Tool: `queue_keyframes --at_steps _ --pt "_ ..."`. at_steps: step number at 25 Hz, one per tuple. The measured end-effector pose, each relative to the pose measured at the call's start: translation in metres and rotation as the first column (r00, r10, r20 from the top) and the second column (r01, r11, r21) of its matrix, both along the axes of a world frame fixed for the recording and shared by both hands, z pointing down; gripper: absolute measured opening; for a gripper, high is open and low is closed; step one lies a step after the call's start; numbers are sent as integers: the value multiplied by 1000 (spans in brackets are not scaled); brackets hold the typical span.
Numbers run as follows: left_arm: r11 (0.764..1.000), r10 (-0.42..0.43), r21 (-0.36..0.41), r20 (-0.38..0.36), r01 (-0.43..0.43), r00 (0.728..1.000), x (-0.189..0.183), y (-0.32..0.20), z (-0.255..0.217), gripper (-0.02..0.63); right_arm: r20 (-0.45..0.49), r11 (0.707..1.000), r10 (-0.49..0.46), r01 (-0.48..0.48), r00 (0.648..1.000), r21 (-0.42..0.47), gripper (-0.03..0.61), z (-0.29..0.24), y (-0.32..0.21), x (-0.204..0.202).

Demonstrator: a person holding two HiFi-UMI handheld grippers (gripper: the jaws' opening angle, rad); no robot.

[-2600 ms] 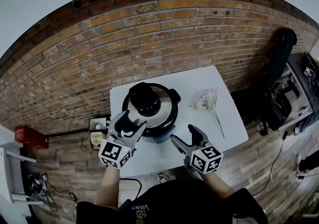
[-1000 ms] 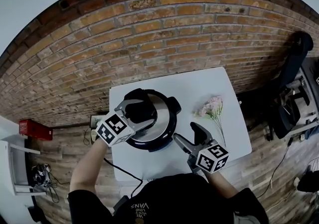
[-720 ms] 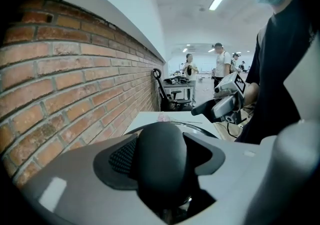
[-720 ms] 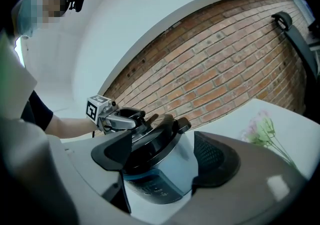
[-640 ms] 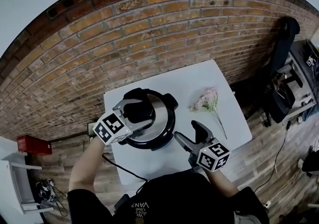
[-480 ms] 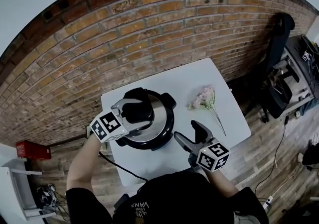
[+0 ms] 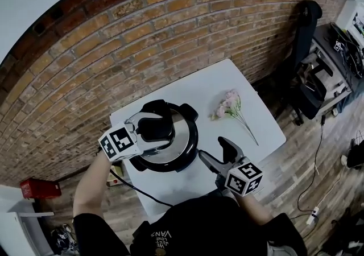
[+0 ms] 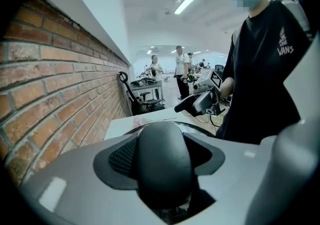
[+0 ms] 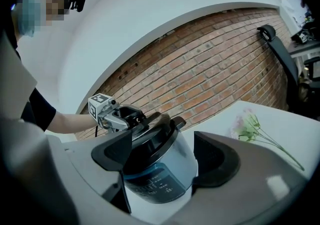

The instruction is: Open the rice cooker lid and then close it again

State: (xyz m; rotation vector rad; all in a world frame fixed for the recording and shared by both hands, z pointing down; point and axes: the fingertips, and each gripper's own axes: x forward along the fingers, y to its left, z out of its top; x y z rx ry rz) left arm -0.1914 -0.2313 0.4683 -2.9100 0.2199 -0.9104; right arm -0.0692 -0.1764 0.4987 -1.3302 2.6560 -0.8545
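Note:
A black and silver rice cooker (image 7: 183, 155) stands on the white table (image 7: 256, 129), its body (image 9: 160, 171) facing my right gripper. The lid (image 7: 177, 135) has a black handle (image 7: 158, 128) on top. My left gripper (image 7: 150, 131) reaches in from the left and is shut on that handle (image 8: 165, 164), which fills the gap between both pads (image 8: 122, 156). The right gripper view shows the left gripper (image 9: 125, 116) on the lid top. My right gripper (image 7: 212, 149) hovers open at the cooker's front right, nothing between its jaws (image 9: 160, 154).
A pink flower sprig (image 7: 228, 104) lies on the table to the right of the cooker, and shows as flowers (image 9: 250, 121) beyond my right jaw. A black cable (image 7: 131, 184) runs off the table's front left. A brick wall (image 7: 142, 33) stands behind.
My left gripper moved from the cooker's front edge up onto the lid handle and closed on it. The right gripper has held its place. The head camera has shifted slightly.

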Motion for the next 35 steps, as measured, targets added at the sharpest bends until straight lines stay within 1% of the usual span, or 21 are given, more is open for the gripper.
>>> queue_keyframes --at_steps 4,8,12,16,18,19,23,25,27,29,32,34,35 --pt "1000 -10 4 2 10 1000 0 0 0 281 7 1000 28 -28 1000 3 379 -1 5 0" --pt "1000 -10 -4 -15 10 1000 -1 0 -6 281 10 999 47 -47 999 8 379 -4 9 3" --pt "999 6 35 -41 -5 999 -1 4 -25 279 15 998 55 -55 998 17 379 -8 9 6" --pt "997 -48 62 -114 55 992 -13 1 -52 279 23 998 47 -47 999 30 379 -14 8 4" --pt "991 -96 78 -171 111 981 -24 -1 -72 279 28 998 36 -38 999 40 379 -20 6 0" --pt "986 -125 85 -206 145 971 -31 -2 -82 279 31 998 31 -33 999 46 379 -22 5 -1" --pt "952 -233 114 -337 285 912 -67 1 -119 279 41 998 9 -11 999 64 379 -31 3 -8" --pt "929 -285 118 -375 350 882 -89 5 -129 279 44 998 -4 1 999 70 379 -34 2 -13" --pt "901 -347 102 -411 421 843 -113 9 -134 279 44 997 -15 12 999 78 379 -38 1 -18" --pt "865 -417 68 -452 497 788 -138 16 -133 279 43 996 -28 24 999 84 379 -42 1 -24" --pt "800 -513 9 -509 600 691 -173 31 -125 279 45 995 -39 35 998 91 379 -44 3 -30" --pt "757 -567 -36 -534 653 628 -192 41 -115 279 46 995 -46 41 998 92 379 -44 4 -36" --pt "737 -590 -56 -540 673 601 -201 47 -109 279 47 995 -49 44 998 93 379 -45 5 -39"
